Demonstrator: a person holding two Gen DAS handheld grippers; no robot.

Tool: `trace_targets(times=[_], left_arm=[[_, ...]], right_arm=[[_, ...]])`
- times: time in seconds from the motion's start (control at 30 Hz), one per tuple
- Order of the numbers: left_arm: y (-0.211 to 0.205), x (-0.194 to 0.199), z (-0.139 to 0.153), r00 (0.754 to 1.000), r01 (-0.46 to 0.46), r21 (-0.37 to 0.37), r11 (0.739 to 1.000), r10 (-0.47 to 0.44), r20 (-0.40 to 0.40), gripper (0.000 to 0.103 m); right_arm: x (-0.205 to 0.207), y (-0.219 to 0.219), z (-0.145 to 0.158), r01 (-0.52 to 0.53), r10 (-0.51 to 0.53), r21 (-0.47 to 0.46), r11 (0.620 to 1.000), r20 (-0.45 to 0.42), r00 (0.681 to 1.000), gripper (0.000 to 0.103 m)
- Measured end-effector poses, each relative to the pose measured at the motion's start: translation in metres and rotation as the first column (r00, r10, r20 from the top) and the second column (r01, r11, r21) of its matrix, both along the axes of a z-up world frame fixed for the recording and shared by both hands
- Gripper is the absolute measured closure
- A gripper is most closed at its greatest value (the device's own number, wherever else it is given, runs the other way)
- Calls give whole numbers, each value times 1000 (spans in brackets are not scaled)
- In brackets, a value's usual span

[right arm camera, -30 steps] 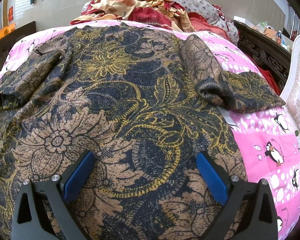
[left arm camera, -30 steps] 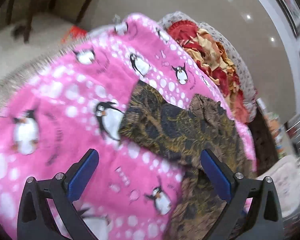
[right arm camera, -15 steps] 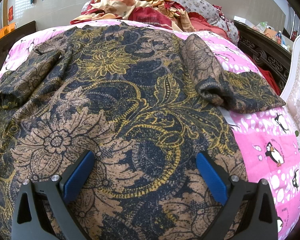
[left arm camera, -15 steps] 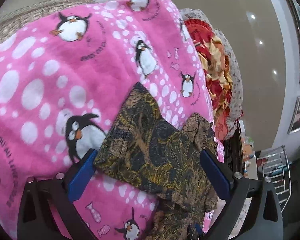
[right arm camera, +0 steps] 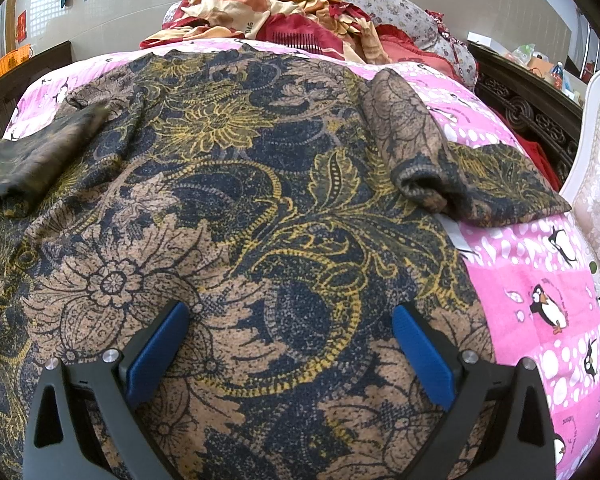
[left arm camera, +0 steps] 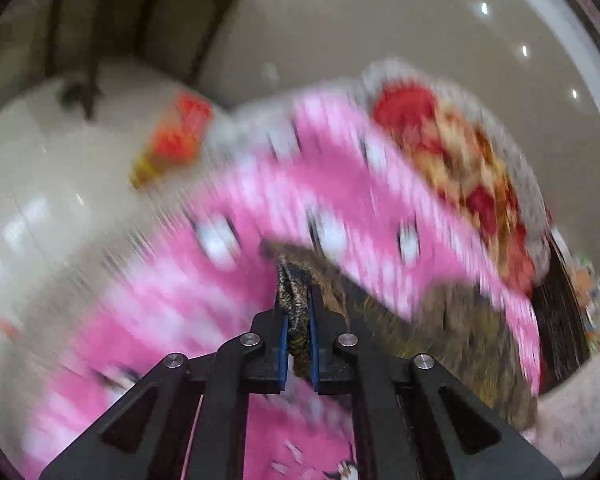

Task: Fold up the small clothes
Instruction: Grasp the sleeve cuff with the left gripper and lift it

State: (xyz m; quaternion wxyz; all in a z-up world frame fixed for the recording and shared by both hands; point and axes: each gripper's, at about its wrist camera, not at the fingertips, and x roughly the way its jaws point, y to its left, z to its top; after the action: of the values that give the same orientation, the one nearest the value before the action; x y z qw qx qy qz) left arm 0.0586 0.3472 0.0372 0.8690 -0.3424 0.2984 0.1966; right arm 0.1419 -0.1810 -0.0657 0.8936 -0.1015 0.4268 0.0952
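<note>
Spread flat over most of a pink penguin-print blanket [right arm camera: 540,276]: a patterned garment [right arm camera: 236,208], thin and knit-like, in dark navy, tan-brown and mustard yellow. Large outline flowers in tan low on the left, a yellow chrysanthemum-like bloom higher up, curling yellow leaf scrolls through the middle, stippled navy ground between them. Reaches from the near edge of the right wrist view almost to the far end of the blanket, with pink showing only in a strip along the right and a sliver at the far left.

On the right side, a short sleeve [right arm camera: 416,152] folded inward over the body, its cuff rolled into a soft tube, with a flat triangular flap of the same cloth poking out to the right onto the pink. A small white tag just below that flap.

On the left side, the other sleeve [right arm camera: 40,148] lifted off the blanket, blurred, pulled up and toward the left edge. Clamped tight on that sleeve's edge: the left gripper [left arm camera: 298,320], blue pads pressed on a bunched fold of the print, cloth trailing down and right to the rest of the garment [left arm camera: 440,332]. Everything behind it smeared with motion blur.

Right gripper [right arm camera: 288,344] spread wide, hovering low over the garment's lower middle, nothing between the blue pads, contact with the fabric impossible to tell.

Heaped at the far end: a red and cream bedding pile [right arm camera: 300,16].
</note>
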Motion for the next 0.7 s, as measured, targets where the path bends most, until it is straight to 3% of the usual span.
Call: trace_targets(times=[0.07,0.2,0.33,0.43,0.53,0.6,0.7], left_arm=[[18,-19,26,996,-80,60,995,77,49,103],[46,-57,66,968,-235,148,961,217,128,103],[41,-59,81,963,-244,203,948,212,165,103],[14,-37,87,980,-133,222,966,94,177,103],[-39,0,83,978,61,234,970,-105,180,103],[-80,27,75,952,210,215,954,-250,178,103],[-153,69,48,888,405,201,892,-436,143,103]], right_arm=[[0,0,0,0,0,0,1000,0,1000,0],[0,0,0,0,0,-1,1000,0,1000,0],[0,1,0,0,0,0,1000,0,1000,0],[0,0,0,0,0,-1,1000,0,1000,0],[0,1,0,0,0,-1,1000,0,1000,0],[0,1,0,0,0,-1,1000,1,1000,0],[0,1,0,1,-1,-1,1000,-2,1000,0]])
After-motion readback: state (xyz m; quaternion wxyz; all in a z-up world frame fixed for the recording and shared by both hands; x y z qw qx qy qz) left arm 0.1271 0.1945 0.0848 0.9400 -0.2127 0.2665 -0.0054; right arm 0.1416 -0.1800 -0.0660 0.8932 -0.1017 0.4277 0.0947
